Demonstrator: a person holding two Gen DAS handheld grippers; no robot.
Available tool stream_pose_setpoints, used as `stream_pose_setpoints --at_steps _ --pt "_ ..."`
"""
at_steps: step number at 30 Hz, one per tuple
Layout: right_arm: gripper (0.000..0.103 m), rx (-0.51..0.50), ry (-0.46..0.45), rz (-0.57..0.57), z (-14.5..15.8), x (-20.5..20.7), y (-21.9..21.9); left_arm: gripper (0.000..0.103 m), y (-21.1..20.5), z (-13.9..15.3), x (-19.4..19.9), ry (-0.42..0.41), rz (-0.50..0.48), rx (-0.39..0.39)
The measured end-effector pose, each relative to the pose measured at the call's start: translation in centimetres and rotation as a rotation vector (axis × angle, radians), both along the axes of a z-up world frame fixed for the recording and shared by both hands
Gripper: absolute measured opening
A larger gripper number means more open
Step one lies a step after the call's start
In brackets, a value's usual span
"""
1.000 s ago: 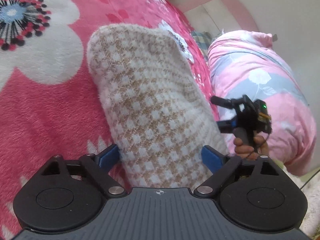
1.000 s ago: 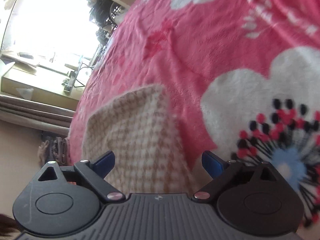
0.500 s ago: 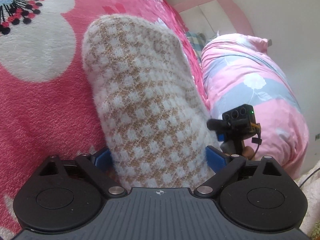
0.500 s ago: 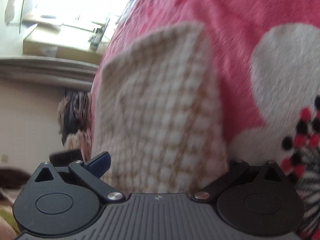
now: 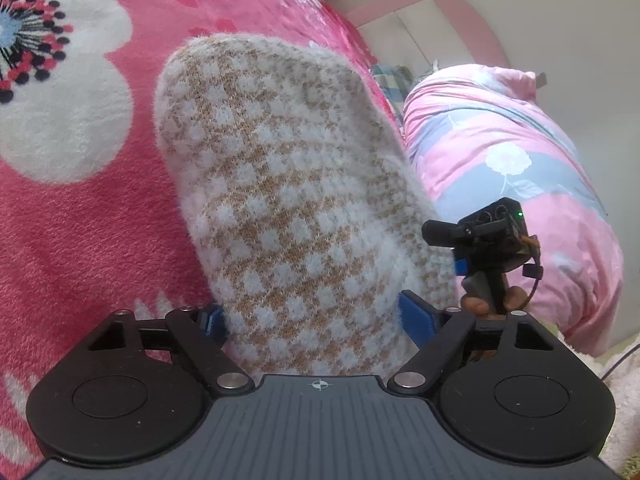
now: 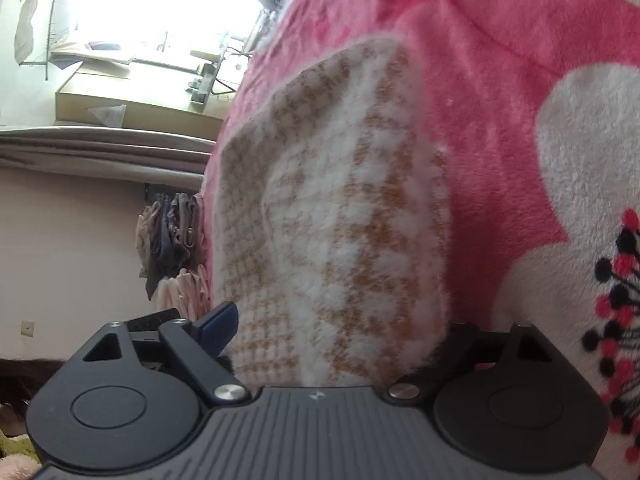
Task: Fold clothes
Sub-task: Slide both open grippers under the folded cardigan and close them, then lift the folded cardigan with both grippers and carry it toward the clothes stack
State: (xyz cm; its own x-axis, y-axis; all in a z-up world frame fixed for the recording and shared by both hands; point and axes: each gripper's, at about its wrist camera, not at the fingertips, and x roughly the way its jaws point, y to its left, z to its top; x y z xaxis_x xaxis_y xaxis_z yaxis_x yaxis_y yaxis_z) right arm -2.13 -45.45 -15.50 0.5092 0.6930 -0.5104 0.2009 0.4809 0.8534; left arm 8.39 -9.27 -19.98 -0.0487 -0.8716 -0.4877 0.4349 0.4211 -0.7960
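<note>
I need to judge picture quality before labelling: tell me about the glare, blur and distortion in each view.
Left wrist view: evenly lit and sharp on the checked knit garment; fisheye bends the pink headboard into an arc. Right wrist view: the window is blown out to white, the garment looks softly blurred, and the pink floral blanket curves toward the edges.

right claw (image 6: 332,344) far pad hidden behind sweater (image 6: 336,220), hanging clothes (image 6: 172,236) indistinct

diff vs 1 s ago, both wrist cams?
The right gripper swung in over the checked knit garment, which now fills the gap between its closing jaws; its right finger is hidden behind the fabric. The left gripper barely moved, its jaws closing around the same garment. The pink floral blanket is unchanged.
</note>
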Motion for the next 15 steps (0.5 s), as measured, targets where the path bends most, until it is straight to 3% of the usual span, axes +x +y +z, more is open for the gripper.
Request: stream_pose_setpoints --at_steps 15 --pt "0.080 -0.023 -0.037 0.038 4.6 0.2 3.7 0.082 4.5 4.1 -0.8 -0.024 0.117 0.017"
